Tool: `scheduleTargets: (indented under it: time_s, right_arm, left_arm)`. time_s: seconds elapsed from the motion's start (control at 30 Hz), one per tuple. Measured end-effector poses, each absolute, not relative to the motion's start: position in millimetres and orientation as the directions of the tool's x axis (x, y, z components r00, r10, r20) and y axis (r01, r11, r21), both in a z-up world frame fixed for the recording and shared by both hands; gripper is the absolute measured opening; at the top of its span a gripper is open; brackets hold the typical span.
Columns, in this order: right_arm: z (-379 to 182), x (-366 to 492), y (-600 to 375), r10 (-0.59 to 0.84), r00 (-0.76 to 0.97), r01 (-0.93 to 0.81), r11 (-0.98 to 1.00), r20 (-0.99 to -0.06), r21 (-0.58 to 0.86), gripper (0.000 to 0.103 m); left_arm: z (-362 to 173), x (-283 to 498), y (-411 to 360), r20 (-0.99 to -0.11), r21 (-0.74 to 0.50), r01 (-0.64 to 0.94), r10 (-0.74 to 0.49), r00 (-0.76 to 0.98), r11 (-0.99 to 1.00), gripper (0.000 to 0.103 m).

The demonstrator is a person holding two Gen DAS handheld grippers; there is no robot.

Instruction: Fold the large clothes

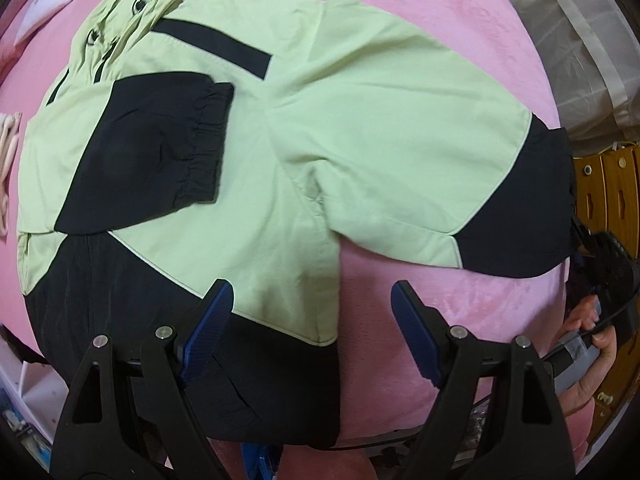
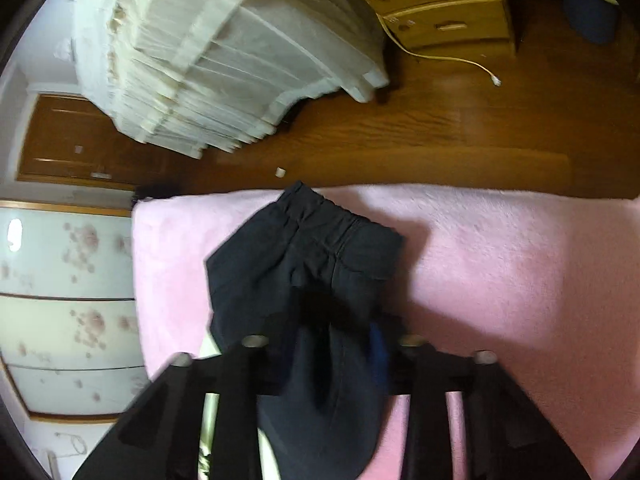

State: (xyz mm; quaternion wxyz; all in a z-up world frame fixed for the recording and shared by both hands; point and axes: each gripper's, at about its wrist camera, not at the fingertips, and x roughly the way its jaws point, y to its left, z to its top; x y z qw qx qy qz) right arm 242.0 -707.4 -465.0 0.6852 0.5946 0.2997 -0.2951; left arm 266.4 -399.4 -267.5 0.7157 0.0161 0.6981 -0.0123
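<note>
While left gripper (image 1: 312, 300) gapes over jacket (image 1: 304, 120), right gripper (image 2: 334, 332) — clamped on black cuff (image 2: 308, 248).

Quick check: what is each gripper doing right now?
Left gripper: open, holding nothing.
Right gripper: shut on the jacket's dark sleeve cuff.

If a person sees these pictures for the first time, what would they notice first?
A light green and black jacket lies spread over a pink blanket, one black-cuffed sleeve folded across its front. The right gripper is shut on the other sleeve's black cuff near the bed edge. The left gripper hangs open over the hem.
</note>
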Motion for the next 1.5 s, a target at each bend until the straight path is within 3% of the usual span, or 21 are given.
scheduleTargets:
  time_s: [0.03, 0.2, 0.47, 0.7, 0.87, 1.03, 1.3, 1.47, 1.5]
  right_arm:
    - [-459.8, 238.6, -710.1, -0.064, 0.653, 0.755, 0.136, -0.755, 0.642, 0.007]
    - [-423.5, 241.9, -702.3, -0.186, 0.673, 0.738, 0.229, -0.715, 0.635, 0.006]
    - [-286.6, 304.9, -643.7, -0.296, 0.777, 0.624, 0.478, -0.556, 0.618, 0.005]
    - [-170.2, 379.5, -516.5, -0.240, 0.905, 0.405, 0.739, -0.351, 0.539, 0.005]
    - [-132.7, 433.6, -384.4, -0.100, 0.944, 0.234, 0.876, -0.314, 0.421, 0.005]
    - [-161.3, 483.0, -253.5, 0.071, 0.922, 0.075, 0.932, -0.380, 0.355, 0.005]
    - [-330.8, 547.9, -111.4, 0.167, 0.684, 0.085, 0.949, -0.710, 0.305, 0.005]
    - [-398.4, 539.3, -66.7, 0.187, 0.571, 0.044, 0.965, -0.800, 0.257, 0.006]
    - [-407.7, 524.6, -57.3, 0.206, 0.551, 0.021, 0.965, -0.809, 0.260, 0.011]
  left_arm:
    - [-268.0, 266.7, -395.5, -1.000, -0.001, 0.035, -0.002, 0.024, 0.999, 0.079]
    - [-259.6, 267.9, -369.3, -0.993, -0.108, -0.019, -0.107, 0.047, 0.994, 0.079]
    - [-239.2, 264.3, -293.9, -0.983, -0.161, -0.093, -0.151, 0.106, 0.982, 0.079]
    - [-223.3, 252.9, -180.6, -0.977, -0.168, -0.149, -0.145, 0.154, 0.975, 0.079]
    - [-217.3, 252.2, -81.7, -0.978, -0.160, -0.215, -0.125, 0.166, 0.964, 0.079]
    - [-214.5, 252.0, 20.1, -0.980, -0.121, -0.269, -0.072, 0.186, 0.955, 0.079]
    - [-221.8, 254.0, 120.0, -0.975, -0.074, -0.253, -0.017, 0.221, 0.965, 0.079]
    - [-228.1, 252.9, 139.7, -0.969, -0.089, -0.236, -0.029, 0.244, 0.968, 0.079]
    - [-229.1, 253.1, 138.9, -0.968, -0.109, -0.238, -0.049, 0.245, 0.965, 0.079]
